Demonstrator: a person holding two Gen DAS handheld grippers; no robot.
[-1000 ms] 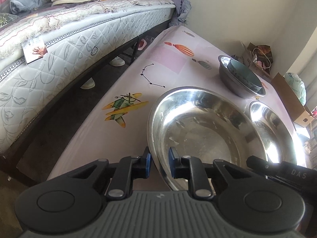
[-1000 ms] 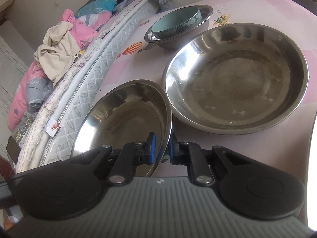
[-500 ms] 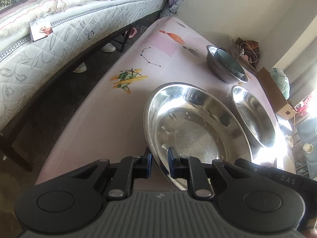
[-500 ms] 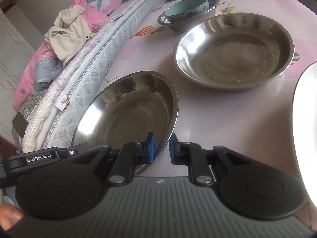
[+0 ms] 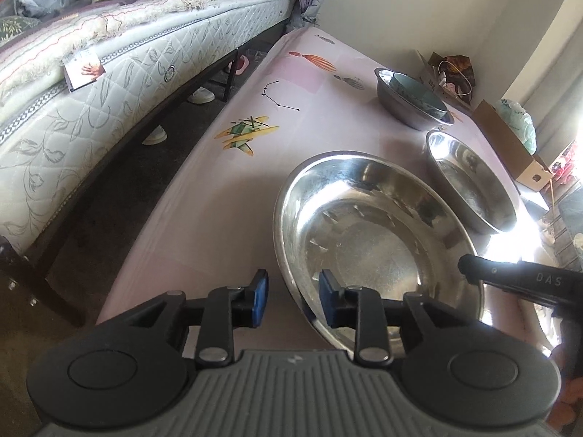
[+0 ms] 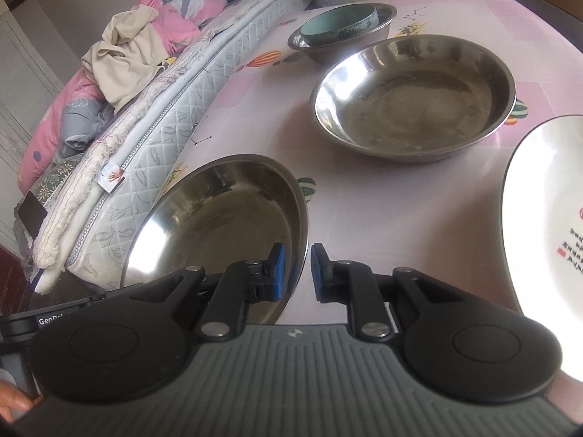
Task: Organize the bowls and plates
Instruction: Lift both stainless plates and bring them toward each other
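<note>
A wide steel bowl (image 5: 371,240) rests on the pink table (image 5: 226,200), close in front of both grippers. My left gripper (image 5: 293,298) straddles its near left rim. Its jaws are opening and its pads stand clear of the metal. In the right wrist view the same bowl (image 6: 218,218) has my right gripper (image 6: 296,273) shut on its right rim. A second steel bowl (image 6: 411,98) sits further back. Behind it a small steel bowl (image 6: 386,11) holds a teal ceramic bowl (image 6: 339,25). A white plate (image 6: 546,225) with red characters lies at the right.
A bed (image 5: 91,102) piled with clothes runs along the table's left side, with a dark floor gap and shoes between them. A cardboard box (image 5: 510,145) and bags stand past the table's far right corner. A hand shows at the lower left of the right wrist view.
The held bowl has been drawn toward me, away from the second steel bowl it touched. The left jaws have opened off the rim. The white plate has come into the right wrist view.
</note>
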